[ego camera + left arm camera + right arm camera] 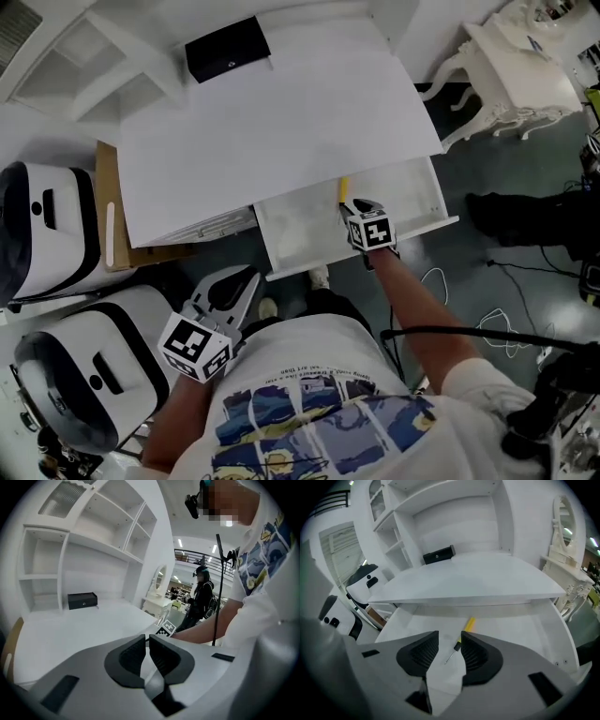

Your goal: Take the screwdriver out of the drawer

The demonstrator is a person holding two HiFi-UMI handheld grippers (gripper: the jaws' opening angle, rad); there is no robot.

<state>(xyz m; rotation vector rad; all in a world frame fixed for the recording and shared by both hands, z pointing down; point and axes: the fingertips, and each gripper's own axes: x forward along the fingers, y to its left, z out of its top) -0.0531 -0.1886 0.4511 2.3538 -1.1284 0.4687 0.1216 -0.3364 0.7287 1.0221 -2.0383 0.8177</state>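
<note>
The screwdriver (459,641) lies on the floor of the open white drawer (520,630); it has a yellow handle, a black collar and a thin metal shaft. My right gripper (450,635) is open just above it, and the shaft shows in the gap between the jaws, untouched. In the head view the right gripper (356,208) reaches into the drawer (412,230) and only the yellow handle of the screwdriver (343,188) shows beyond it. My left gripper (246,278) hangs close to the body, left of the drawer. In its own view the left gripper (146,638) is shut on nothing.
The drawer sits under the white desk top (281,122), with a black box (228,49) at the back. White shelves rise behind it. Two white-and-black machines (47,234) and a wooden board (108,206) stand at the left. Cables (450,309) trail on the dark floor at the right.
</note>
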